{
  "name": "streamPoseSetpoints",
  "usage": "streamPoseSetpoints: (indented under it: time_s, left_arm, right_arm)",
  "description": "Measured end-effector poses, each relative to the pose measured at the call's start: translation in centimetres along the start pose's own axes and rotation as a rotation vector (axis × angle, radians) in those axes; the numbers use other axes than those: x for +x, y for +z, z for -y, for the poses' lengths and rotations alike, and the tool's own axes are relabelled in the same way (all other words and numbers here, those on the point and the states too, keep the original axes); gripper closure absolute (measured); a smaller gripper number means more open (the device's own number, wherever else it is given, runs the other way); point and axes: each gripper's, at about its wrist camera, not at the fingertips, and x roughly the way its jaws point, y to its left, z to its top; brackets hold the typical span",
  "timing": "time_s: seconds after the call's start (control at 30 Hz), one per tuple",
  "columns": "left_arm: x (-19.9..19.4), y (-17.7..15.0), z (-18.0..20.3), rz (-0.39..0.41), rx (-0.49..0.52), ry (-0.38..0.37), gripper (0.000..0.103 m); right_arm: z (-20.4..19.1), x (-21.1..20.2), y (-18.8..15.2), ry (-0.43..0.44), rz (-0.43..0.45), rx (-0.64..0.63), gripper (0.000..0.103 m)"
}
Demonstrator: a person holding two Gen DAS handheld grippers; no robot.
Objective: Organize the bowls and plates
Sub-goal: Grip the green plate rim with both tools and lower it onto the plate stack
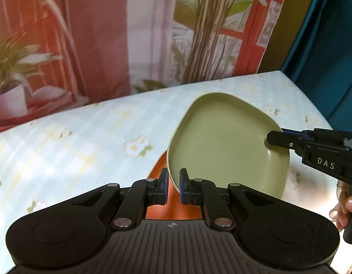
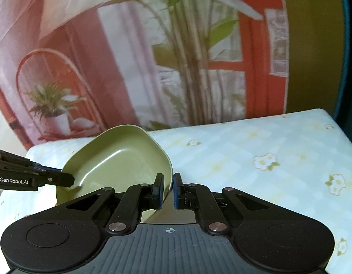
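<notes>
A green square plate (image 1: 224, 143) is held tilted above the table, gripped on two sides. My left gripper (image 1: 172, 183) is shut on its near rim. My right gripper (image 2: 168, 188) is shut on the opposite rim; it shows in the left wrist view (image 1: 275, 138) at the plate's right edge. The plate shows in the right wrist view (image 2: 121, 159), with the left gripper (image 2: 68, 180) on its left rim. An orange plate (image 1: 162, 210) lies under the green one, mostly hidden by my left gripper.
The table (image 1: 73, 134) has a pale blue checked cloth with flowers. A printed curtain (image 1: 107, 34) hangs behind it. A dark teal surface (image 1: 324, 45) stands at the right past the table edge.
</notes>
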Motion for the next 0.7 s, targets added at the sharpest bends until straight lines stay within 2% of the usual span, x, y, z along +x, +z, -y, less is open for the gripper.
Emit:
streamPoseSetpoints:
  time_s: [0.23, 0.7]
  left_arm:
    - [0.3, -1.7, -1.6, -0.02, -0.03, 0.03, 0.093]
    - [0.0, -3.4, -2.4, -0.023, -0.042, -0.003, 0.093]
  right_arm:
    - [-2.4, 1.1, -1.4, 0.004, -0.039, -0.01, 0.095]
    - [-4.1, 1.3, -2.2, -0.014, -0.079, -0.075, 0.095]
